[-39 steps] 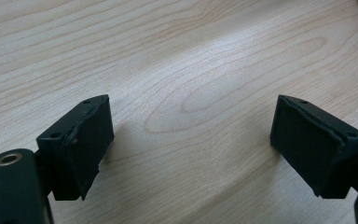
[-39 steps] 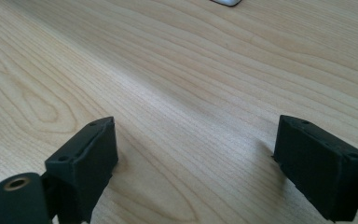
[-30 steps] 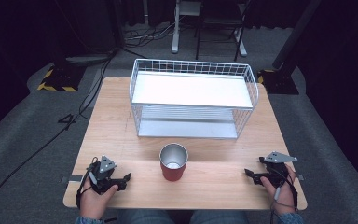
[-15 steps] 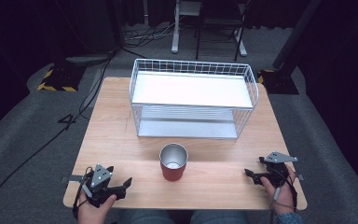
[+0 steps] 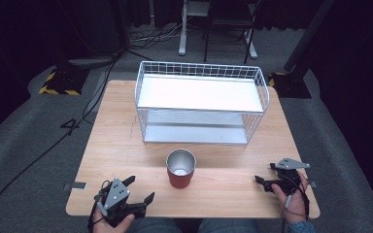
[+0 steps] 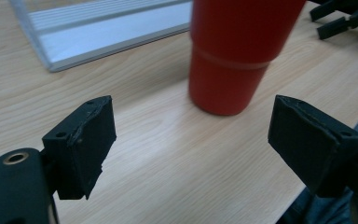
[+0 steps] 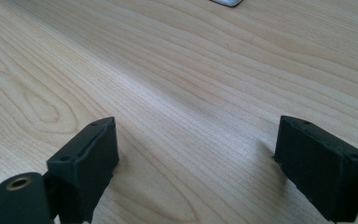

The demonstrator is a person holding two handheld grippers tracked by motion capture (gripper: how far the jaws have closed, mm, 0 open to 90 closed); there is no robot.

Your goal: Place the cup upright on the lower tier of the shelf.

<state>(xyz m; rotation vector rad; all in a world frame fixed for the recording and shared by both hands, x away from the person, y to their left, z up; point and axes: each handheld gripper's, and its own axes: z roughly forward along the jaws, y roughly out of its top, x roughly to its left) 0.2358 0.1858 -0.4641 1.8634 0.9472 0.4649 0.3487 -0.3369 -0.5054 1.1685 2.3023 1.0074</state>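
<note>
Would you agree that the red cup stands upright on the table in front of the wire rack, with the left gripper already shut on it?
Not quite: the left gripper is open, its jaws spread wide and short of the red cup, as the left gripper view shows. The rest holds: the cup stands upright on the table in front of the wire rack.

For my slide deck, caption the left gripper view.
Open left gripper faces an upright red cup on the wooden table.
</note>
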